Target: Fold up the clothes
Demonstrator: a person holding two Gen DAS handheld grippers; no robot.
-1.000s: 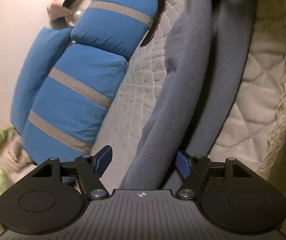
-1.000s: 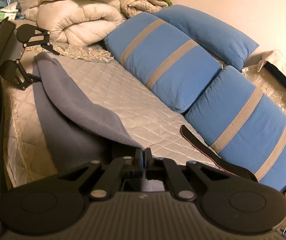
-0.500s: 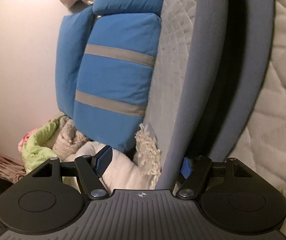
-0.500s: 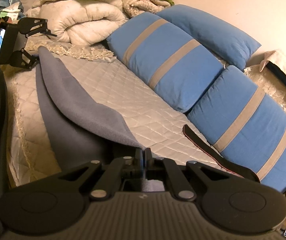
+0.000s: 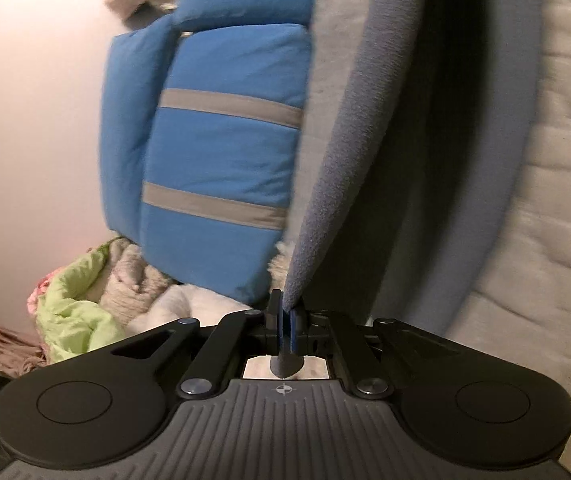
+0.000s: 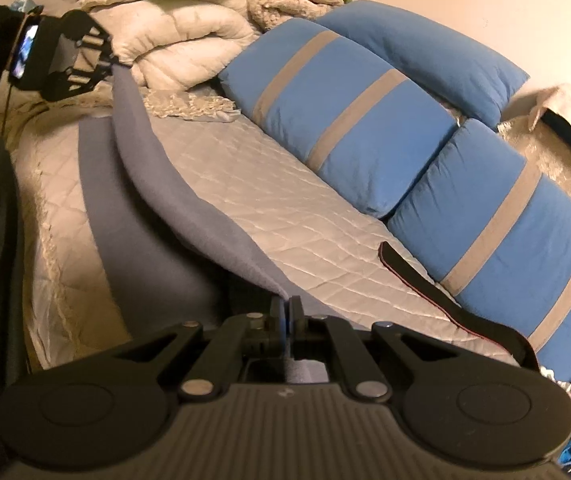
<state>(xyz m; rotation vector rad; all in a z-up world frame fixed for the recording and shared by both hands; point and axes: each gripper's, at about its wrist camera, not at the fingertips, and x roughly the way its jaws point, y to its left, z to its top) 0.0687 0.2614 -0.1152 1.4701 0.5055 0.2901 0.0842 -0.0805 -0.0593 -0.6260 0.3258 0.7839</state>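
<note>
**Both grippers clamped on grey fleece edge, fold about to start**

Bed (image 6: 245,200) with pale quilted cover fills both views; blue striped cushions (image 6: 365,120) line the far side against the wall, bundled duvets (image 6: 173,40) heaped at one end. Grey fleece garment (image 6: 157,184) lies along the bed's near side, one long edge lifted off the quilt and strung between the two grippers, rest still flat beneath. Black strap (image 6: 425,280) lies on the quilt just beside the cushions, apart from the fleece.

Left gripper (image 5: 286,316): jaws fully closed, pinching one fleece corner, cloth tail poking out behind the pads. Right gripper (image 6: 286,312): jaws fully closed on the opposite corner of the same edge.

Risks, judged: grips are thin, right at the hem, so a fast pull could slip the fleece out. Uneven hand travel would skew the fold. Lifted edge sags mid-span, may crease or double under. Carrying too far could drag cloth onto the strap.
</note>
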